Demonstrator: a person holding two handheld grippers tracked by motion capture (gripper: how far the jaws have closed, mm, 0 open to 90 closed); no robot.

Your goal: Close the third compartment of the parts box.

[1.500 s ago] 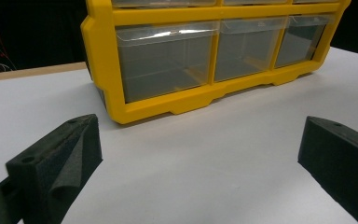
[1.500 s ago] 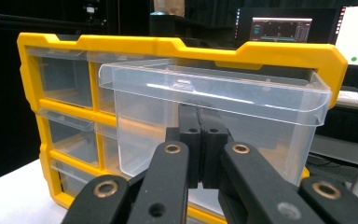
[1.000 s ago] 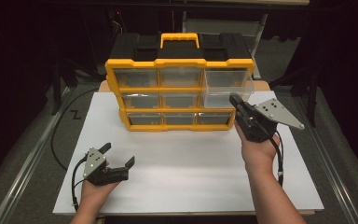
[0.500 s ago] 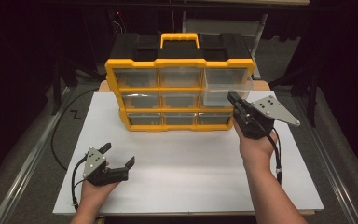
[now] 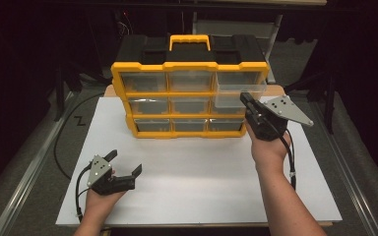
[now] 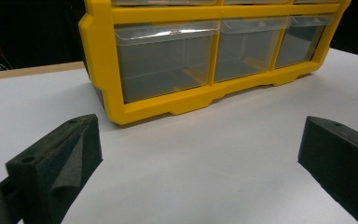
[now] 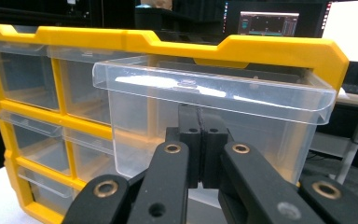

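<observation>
A yellow organizer cabinet point(image 5: 189, 93) with clear drawers stands at the back of the white board point(image 5: 202, 172). Its top right drawer point(image 5: 236, 93) is pulled partway out. My right gripper point(image 5: 246, 98) is shut, pads together, with the tips at that drawer's clear front wall point(image 7: 214, 93); nothing shows between the pads. In the right gripper view the right gripper point(image 7: 200, 116) points straight at this wall. My left gripper point(image 5: 125, 163) rests open on the board near the front left. In the left gripper view its jaws stand wide apart, the left gripper point(image 6: 196, 154) facing the cabinet's bottom row point(image 6: 205, 56).
A black cable point(image 5: 61, 142) loops on the floor to the left of the board. The cabinet has a yellow carry handle point(image 5: 189, 42) on a black top. Lit monitors point(image 7: 268, 21) stand behind the cabinet. Bare white board lies between the two hands.
My right gripper has crept slightly toward the cabinet, staying shut at the pulled-out drawer. The left gripper has not moved.
</observation>
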